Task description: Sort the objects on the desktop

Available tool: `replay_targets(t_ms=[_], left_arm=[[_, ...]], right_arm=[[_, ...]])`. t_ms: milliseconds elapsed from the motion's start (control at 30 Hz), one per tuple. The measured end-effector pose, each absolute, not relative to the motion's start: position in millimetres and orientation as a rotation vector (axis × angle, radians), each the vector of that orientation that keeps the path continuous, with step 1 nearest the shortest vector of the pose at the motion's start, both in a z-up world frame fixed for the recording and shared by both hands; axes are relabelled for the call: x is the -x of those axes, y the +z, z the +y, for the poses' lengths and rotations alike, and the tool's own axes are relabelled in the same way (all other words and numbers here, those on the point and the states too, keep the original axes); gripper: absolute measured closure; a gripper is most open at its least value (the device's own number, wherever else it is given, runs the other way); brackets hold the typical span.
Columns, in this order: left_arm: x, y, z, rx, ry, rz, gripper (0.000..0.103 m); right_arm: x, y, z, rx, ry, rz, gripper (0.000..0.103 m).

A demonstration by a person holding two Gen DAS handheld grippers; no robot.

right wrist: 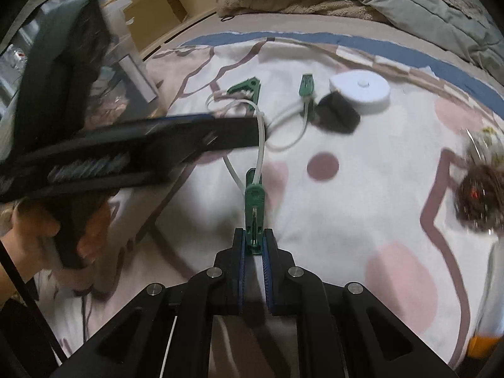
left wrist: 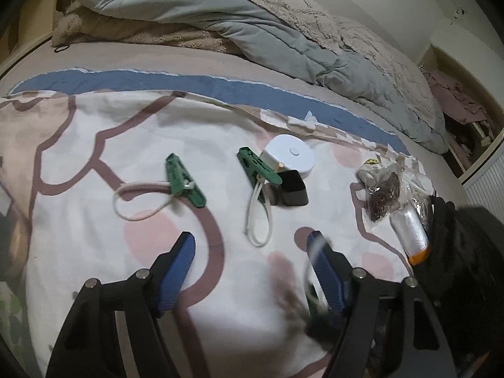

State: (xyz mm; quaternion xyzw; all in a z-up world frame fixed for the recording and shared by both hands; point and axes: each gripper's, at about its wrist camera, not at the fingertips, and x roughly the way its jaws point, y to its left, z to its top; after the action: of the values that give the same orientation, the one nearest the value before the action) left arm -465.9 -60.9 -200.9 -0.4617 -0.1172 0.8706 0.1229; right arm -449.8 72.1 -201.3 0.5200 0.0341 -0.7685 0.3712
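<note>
Clamping a green plastic clothes peg by its tail keeps its cord clear; right gripper holds it at twelve o'clock, left gripper parted, empty.

Green clips with white cords, a white round case, a black box, a sheet showing white, pink dots, brown lines, a blue stripe, blue pads on black grippers
</note>
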Motion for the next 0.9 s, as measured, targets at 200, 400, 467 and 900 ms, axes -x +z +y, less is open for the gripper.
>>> replay_targets(t_ms=[200,400,467,900], left_arm=[[475,-213,-56,1.368,2.525,-0.418,0.032],[484,-208,-61,1.324,2.517,-0.49,0.047],[487,-211,-62,1.34,2.522,-0.503,0.053],[491,-219,-29,1.405,2.522,-0.224,0.089]], right_arm=[[430,-199,92,-1.349,-1.946,0.087,0.092],[418,-203,118,-1.371,-1.944,0.041,0.093],[416,-204,124,-1.372,-1.946,0.041,0.093],[406,-211,121,-1.381,-1.944,0.014,0.093]])
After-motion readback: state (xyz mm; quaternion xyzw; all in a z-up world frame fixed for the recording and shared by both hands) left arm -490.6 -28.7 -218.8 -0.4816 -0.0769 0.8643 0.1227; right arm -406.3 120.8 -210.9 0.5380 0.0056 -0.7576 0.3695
